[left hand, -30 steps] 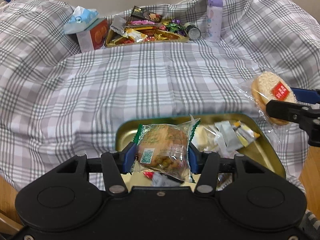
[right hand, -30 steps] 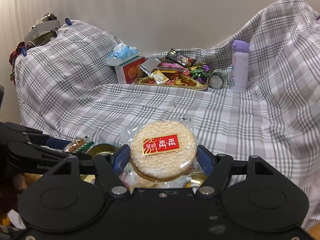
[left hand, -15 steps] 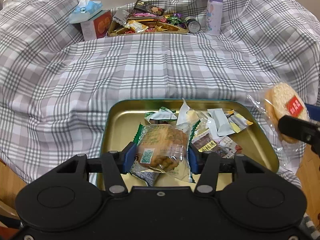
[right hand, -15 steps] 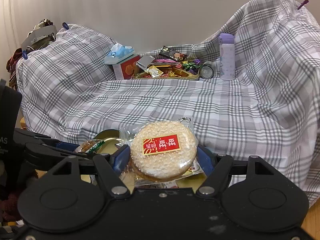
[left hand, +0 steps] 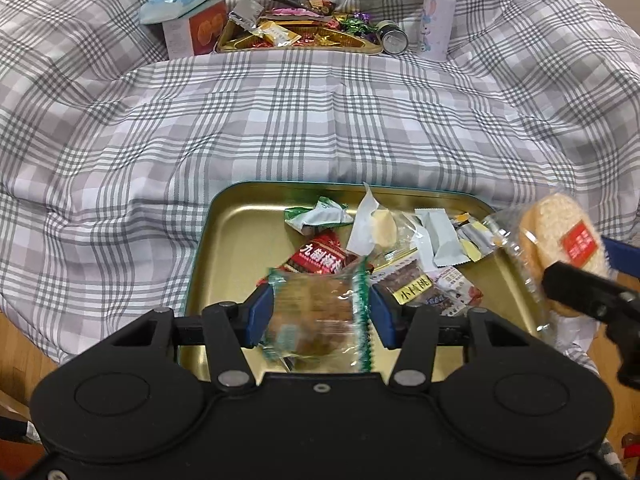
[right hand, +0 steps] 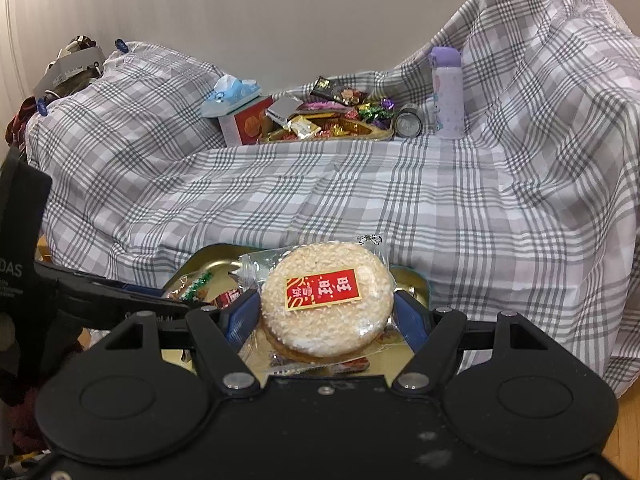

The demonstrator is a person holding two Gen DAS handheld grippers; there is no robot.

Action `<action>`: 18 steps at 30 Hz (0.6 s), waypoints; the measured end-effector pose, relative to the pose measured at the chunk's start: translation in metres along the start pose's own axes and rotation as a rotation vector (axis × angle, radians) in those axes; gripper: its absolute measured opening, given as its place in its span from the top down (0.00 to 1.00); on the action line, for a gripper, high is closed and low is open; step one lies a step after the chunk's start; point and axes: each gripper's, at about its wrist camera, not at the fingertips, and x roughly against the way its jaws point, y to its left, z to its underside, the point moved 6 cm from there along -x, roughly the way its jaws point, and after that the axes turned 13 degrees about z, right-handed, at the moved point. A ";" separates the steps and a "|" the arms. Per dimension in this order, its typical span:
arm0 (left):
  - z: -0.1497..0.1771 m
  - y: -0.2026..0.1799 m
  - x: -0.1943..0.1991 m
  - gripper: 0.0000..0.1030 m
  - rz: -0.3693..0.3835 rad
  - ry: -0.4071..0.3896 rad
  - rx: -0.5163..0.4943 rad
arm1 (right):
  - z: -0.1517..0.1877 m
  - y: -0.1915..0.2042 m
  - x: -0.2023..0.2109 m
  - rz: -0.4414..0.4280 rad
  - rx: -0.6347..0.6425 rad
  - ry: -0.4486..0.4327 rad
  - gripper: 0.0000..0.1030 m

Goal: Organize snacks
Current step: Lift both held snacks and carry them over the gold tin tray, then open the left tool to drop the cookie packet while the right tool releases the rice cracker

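My left gripper [left hand: 320, 310] is shut on a clear-wrapped brown pastry with green edges [left hand: 316, 312], held above the near edge of a gold tin tray [left hand: 224, 240] that holds several wrapped snacks. My right gripper [right hand: 326, 312] is shut on a round rice cracker with a red label [right hand: 326, 300], held over the tray's right end [right hand: 212, 254]. The cracker also shows in the left wrist view [left hand: 560, 248]. The pastry also shows at left in the right wrist view [right hand: 190, 286].
A second gold tray of candies [left hand: 296, 38] sits at the back on the plaid cloth [left hand: 280, 120]. Beside it stand a tissue box [left hand: 188, 20], a lying can [left hand: 394, 36] and a purple bottle [left hand: 438, 16]. Wooden floor shows at the lower corners.
Both grippers have pulled back and up from the cloth with their snacks. More of the near tray and its contents has come into view. The pastry looks blurred from motion.
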 end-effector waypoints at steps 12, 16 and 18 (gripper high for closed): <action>-0.002 0.021 0.024 0.44 -0.094 -0.082 0.077 | 0.013 -0.003 -0.018 0.021 -0.009 0.065 0.26; 0.005 0.027 0.026 0.44 -0.114 -0.083 0.098 | 0.018 0.001 -0.024 0.037 0.023 0.079 0.26; 0.007 0.027 0.025 0.44 -0.119 -0.080 0.104 | 0.021 0.004 -0.026 0.049 0.049 0.081 0.26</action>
